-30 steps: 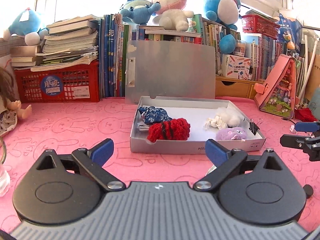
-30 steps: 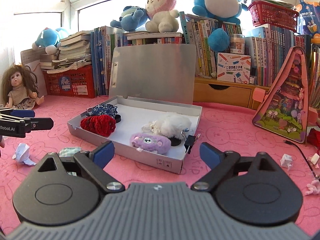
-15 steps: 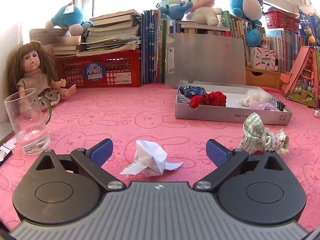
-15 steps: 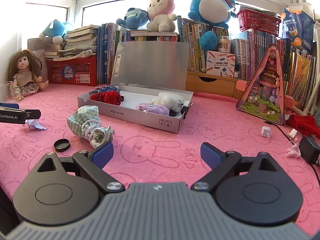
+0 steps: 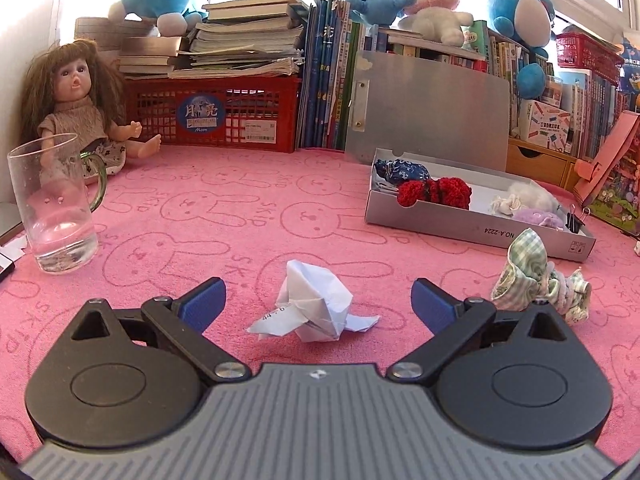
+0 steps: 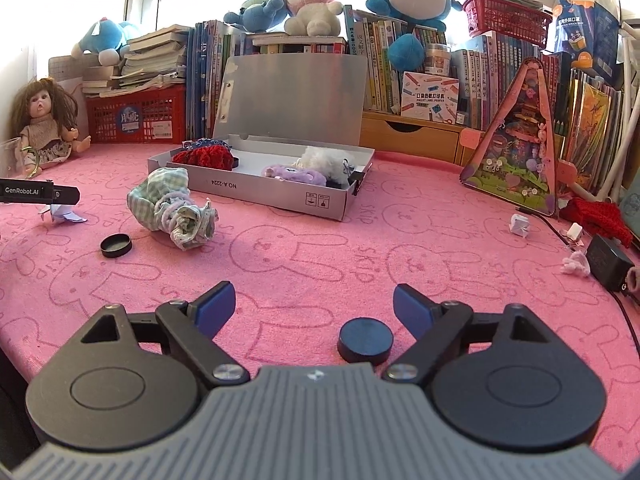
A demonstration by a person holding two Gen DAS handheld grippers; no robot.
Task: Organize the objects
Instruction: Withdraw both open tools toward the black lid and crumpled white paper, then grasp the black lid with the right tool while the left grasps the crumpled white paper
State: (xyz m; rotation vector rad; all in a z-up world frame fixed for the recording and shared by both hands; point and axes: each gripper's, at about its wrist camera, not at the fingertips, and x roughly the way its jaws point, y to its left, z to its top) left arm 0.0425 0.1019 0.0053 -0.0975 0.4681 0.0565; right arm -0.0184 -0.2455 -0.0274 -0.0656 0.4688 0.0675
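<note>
the left gripper (image 5: 318,300) is held open over the pink cloth (image 5: 240,216), with a crumpled white paper (image 5: 316,304) lying untouched between its fingers. the right gripper (image 6: 314,306) is open too, its jaws having just been closing, and a round black cap (image 6: 365,339) is seen between them, nearer the right finger, not pressed. the grey box (image 5: 472,228) is found at 2 o'clock from the paper, the checked cloth bundle (image 5: 536,276) at 3 o'clock.

Bare pink mat (image 6: 320,248) ahead of right gripper (image 6: 314,308); grey box (image 6: 256,192), checked cloth (image 6: 176,208) block beyond.
</note>
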